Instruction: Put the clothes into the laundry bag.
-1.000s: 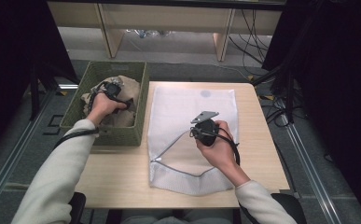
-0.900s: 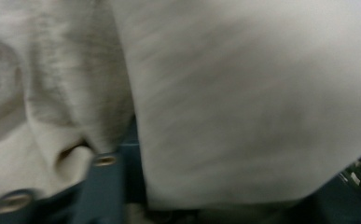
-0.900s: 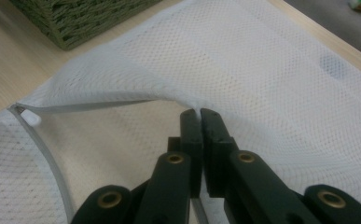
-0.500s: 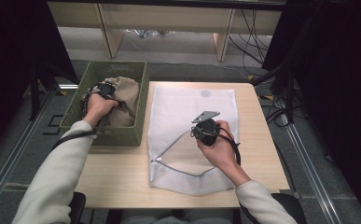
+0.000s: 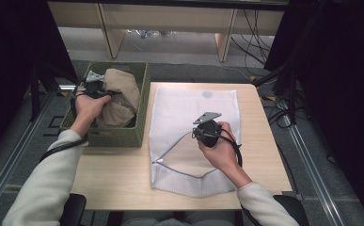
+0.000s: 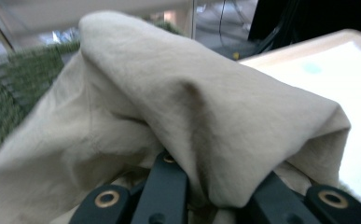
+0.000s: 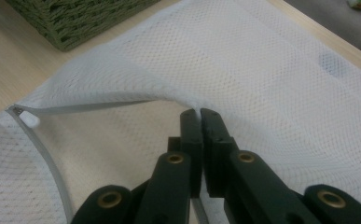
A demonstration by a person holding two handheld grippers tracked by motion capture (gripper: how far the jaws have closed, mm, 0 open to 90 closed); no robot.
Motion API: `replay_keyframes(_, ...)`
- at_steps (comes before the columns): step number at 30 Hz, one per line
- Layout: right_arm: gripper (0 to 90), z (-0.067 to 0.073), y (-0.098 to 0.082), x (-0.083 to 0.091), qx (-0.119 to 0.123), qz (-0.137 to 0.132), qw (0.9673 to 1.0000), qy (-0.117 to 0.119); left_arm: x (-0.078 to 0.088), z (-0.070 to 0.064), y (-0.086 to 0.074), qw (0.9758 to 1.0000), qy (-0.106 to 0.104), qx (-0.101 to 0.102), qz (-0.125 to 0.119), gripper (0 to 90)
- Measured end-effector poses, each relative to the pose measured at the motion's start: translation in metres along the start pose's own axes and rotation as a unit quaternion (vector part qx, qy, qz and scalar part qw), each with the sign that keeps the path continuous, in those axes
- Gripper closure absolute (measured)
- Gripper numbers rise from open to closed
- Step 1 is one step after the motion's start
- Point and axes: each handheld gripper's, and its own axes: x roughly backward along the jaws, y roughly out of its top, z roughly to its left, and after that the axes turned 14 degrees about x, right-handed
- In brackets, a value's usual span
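On the wooden table (image 5: 123,174), the right gripper (image 7: 200,116) pinches the mesh laundry bag (image 5: 193,117) open while the left gripper (image 5: 94,84), clamped on the beige cloth (image 6: 169,102), should lift it clear of the green basket (image 5: 118,134).

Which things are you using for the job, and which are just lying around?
In use: beige cloth, green basket, white mesh bag, left gripper, right gripper.
Lying about: cables on the floor, wooden frame behind the table.

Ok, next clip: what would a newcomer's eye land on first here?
Probably the beige cloth bunched up out of the green woven basket at the table's left, pinched by the left gripper. Next, the white mesh laundry bag spread across the table, its zippered opening lifted by the shut right gripper.
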Motion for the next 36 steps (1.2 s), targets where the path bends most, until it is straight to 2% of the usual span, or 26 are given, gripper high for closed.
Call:
replay_keyframes(6,89.6,-0.001,0.000,0.000,0.003,-0.002,1.0000,-0.001,0.015,-0.005,0.007,0.9981,-0.029,0.008,-0.054,87.6)
replay_keyframes(12,89.6,0.000,0.000,0.000,-0.003,0.000,1.0000,0.000,0.031,-0.013,0.015,0.9934,-0.047,0.009,-0.104,87.7)
replay_keyframes(14,89.6,0.000,0.000,0.000,-0.005,0.000,1.0000,-0.001,0.037,-0.015,0.017,0.9919,-0.051,0.002,-0.116,87.7)
replay_keyframes(17,89.6,0.000,-0.001,0.000,-0.003,0.000,1.0000,0.001,0.040,-0.018,0.018,0.9908,-0.054,-0.003,-0.124,87.7)
replay_keyframes(21,89.6,0.001,-0.001,0.000,-0.013,0.000,0.9999,0.001,0.041,-0.019,0.017,0.9898,-0.058,-0.005,-0.130,87.7)
replay_keyframes(23,89.6,0.000,-0.001,0.000,-0.006,-0.001,1.0000,0.002,0.043,-0.019,0.017,0.9889,-0.062,-0.008,-0.135,87.7)
replay_keyframes(25,89.6,0.001,-0.001,0.000,-0.012,0.000,0.9999,0.003,0.046,-0.021,0.018,0.9876,-0.066,-0.010,-0.142,87.7)
replay_keyframes(28,89.6,0.001,-0.001,-0.001,-0.016,0.000,0.9999,0.002,0.052,-0.026,0.018,0.9855,-0.078,-0.001,-0.150,87.8)
replay_keyframes(31,89.6,0.001,-0.001,-0.001,-0.014,-0.001,0.9999,0.002,0.060,-0.028,0.021,0.9832,-0.081,-0.010,-0.163,87.8)
replay_keyframes(33,89.6,0.000,-0.001,0.000,-0.010,-0.004,0.9999,0.001,0.065,-0.030,0.022,0.9825,-0.083,-0.013,-0.166,87.8)
replay_keyframes(36,89.6,0.001,0.000,0.000,-0.018,-0.004,0.9998,0.001,0.071,-0.032,0.023,0.9807,-0.089,-0.017,-0.173,87.8)
